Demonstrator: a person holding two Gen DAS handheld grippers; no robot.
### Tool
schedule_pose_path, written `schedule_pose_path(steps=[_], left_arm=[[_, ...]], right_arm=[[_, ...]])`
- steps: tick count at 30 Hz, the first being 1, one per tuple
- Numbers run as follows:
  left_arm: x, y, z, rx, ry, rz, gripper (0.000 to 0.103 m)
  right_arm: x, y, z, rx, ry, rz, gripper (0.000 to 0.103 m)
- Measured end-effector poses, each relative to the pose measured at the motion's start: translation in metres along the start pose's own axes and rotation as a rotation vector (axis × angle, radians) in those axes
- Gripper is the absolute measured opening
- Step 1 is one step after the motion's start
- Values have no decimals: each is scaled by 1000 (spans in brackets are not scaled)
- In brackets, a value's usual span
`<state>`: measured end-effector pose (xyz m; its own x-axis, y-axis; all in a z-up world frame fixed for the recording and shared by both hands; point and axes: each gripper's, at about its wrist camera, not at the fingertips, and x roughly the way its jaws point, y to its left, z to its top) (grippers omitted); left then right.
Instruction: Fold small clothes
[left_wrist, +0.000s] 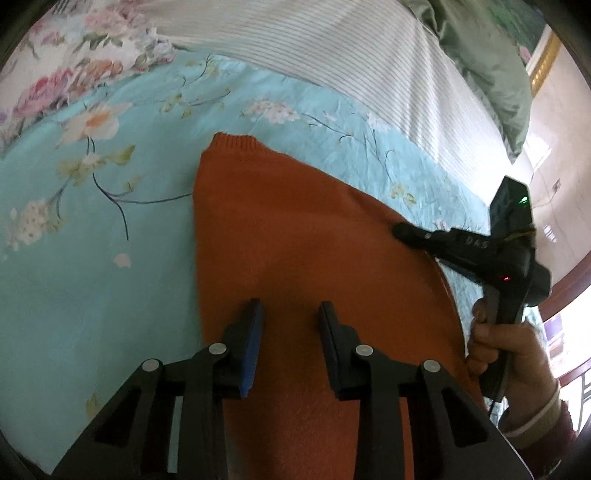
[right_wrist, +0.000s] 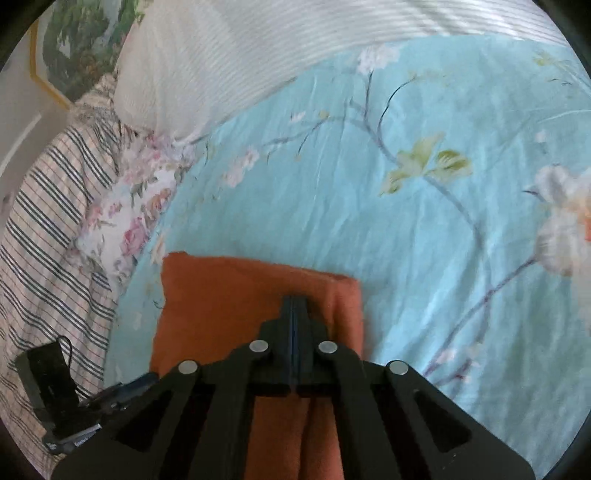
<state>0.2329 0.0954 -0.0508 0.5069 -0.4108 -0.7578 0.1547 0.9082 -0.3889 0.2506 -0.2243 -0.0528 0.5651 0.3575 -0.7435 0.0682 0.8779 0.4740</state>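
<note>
A rust-orange knitted garment (left_wrist: 295, 236) lies flat on a pale turquoise bedsheet printed with white blossoms and dark twigs (left_wrist: 74, 277), a broad, soft surface that gives the cloth room to be spread and doubled. The knit is fine and matte, with a ribbed band along its far narrow end; its outline in the left wrist view is a long panel with straight, clean side edges, which suggests that at least one fold is already made.

The left gripper (left_wrist: 291, 314), black plastic with a blue pad on one finger, hovers over the near part of the garment with its fingers spread apart and nothing between them, presumably poised to pin or pick up the cloth.

The right gripper (right_wrist: 293, 306) is clenched, the two fingers pressed together with only a thin blue line of padding between. Its tip lies over the garment's right-hand portion, where a lengthwise ridge marks a doubled layer; whether a fold of knit is actually pinched between the fingers cannot be told from either view. In the left wrist view its tip rests at the garment's right edge, held by the person's right hand (left_wrist: 509, 350), a placement suited to carrying or pressing that edge.

Beyond the garment lie a white, finely striped quilt (left_wrist: 351, 48), a cloth with pink roses (left_wrist: 55, 74), and a plaid striped blanket (right_wrist: 48, 229).
</note>
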Motion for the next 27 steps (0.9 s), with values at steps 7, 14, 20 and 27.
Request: schedule_pose_path(steps=[7, 14, 20, 27], left_arm=[[-49, -18, -36, 65, -20, -84, 31], [-90, -33, -93, 125, 8, -154, 31], [-70, -31, -132, 148, 72, -91, 31], [-65, -35, -139, 159, 49, -80, 42]], right_arm=[[-67, 47, -63, -109, 48, 112, 6], [-80, 35, -145, -128, 135, -24, 6], [-80, 3, -155, -80, 107, -100, 0], [-81, 4, -161, -107, 103, -136, 0]])
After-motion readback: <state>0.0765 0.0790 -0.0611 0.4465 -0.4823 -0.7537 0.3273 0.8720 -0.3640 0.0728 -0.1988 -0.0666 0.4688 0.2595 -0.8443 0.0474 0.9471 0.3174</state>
